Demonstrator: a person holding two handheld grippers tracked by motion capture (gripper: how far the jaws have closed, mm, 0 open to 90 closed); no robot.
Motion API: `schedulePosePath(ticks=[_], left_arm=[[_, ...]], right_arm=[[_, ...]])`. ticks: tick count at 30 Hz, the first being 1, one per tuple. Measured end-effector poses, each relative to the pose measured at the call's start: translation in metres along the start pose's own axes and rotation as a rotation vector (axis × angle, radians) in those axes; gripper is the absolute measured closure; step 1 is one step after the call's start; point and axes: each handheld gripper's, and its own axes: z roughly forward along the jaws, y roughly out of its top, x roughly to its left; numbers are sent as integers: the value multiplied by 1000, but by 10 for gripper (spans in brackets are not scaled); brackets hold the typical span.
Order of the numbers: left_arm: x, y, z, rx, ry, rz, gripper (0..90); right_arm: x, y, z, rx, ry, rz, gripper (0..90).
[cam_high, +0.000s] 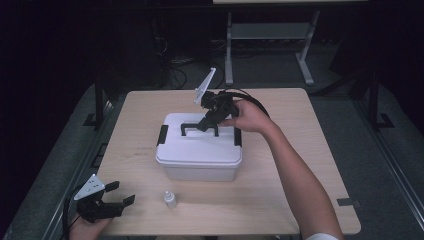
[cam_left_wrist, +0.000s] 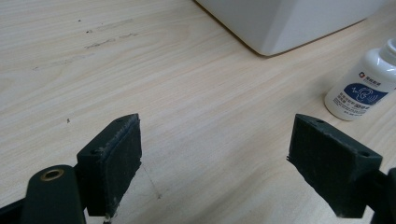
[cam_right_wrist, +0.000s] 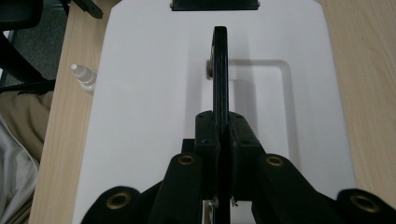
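Box: white box (cam_high: 199, 150) sits mid-table (cam_high: 310, 165), lid on, black latches at its two ends.
Handle: black handle (cam_high: 200, 128) stands upright on the lid; its long axis runs along the lid, edge-on between the right jaws.
Right gripper (cam_high: 206, 125): clenched on the handle (cam_right_wrist: 220, 70), reaching in from the far right.
Left gripper (cam_high: 120, 192): released, jaws wide, resting at the near left corner, well apart from the box.
Bottle: small white bottle (cam_high: 170, 199) near the front edge.
Hidden: latch state is probably closed, but too small to tell.

small white bottle (cam_high: 170, 199), wooden table (cam_high: 310, 150)
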Motion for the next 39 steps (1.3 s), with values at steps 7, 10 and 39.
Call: schedulePosePath(ticks=[7, 10, 39], left_arm=[[1, 0, 0, -2, 1, -2, 172], [1, -1, -1, -6, 3, -4, 171], [1, -1, -3, -9, 7, -9, 172]], right_arm=[[1, 7, -3, 10, -7, -16, 843], [1, 9, -5, 7, -6, -20, 843], [21, 24, -58, 26, -93, -47, 845]])
